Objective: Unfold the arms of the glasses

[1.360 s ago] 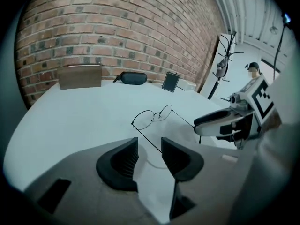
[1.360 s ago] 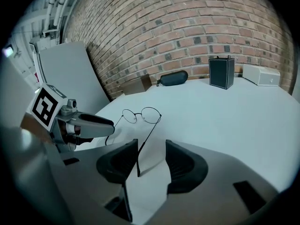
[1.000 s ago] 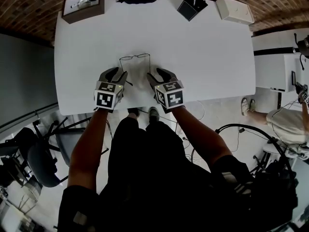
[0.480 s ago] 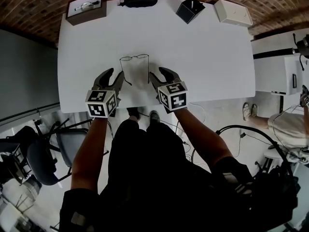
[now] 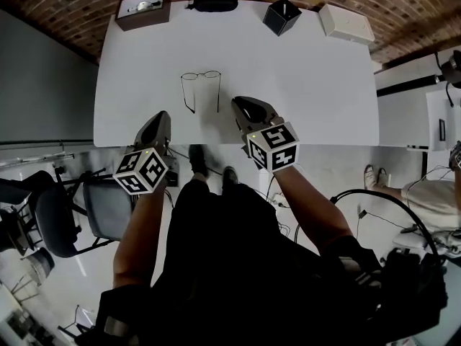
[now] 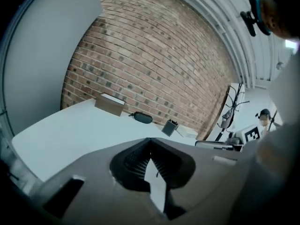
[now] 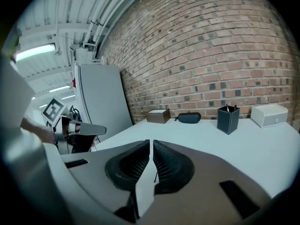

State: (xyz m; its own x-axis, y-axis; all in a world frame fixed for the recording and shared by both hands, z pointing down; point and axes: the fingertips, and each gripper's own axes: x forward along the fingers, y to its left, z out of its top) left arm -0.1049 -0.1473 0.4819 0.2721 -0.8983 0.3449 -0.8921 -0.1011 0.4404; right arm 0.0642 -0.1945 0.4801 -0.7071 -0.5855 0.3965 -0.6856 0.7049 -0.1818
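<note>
Glasses (image 5: pixel 201 85) lie mid-bench (image 5: pixel 317 85), both arms out: the unfolding looks done
Left tool (image 5: pixel 163 117) is closed and empty, and the right tool (image 5: pixel 243 104) has just been closing on nothing, both near the front edge; brown box (image 5: pixel 142 7), white box (image 5: pixel 346 22), glasses case (image 5: pixel 214 2) and pen holder (image 5: pixel 282 15) line the far edge, obstructing nothing

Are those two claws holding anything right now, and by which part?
Nothing. The left gripper and right gripper have just closed, empty; the glasses lie free on the table.
</note>
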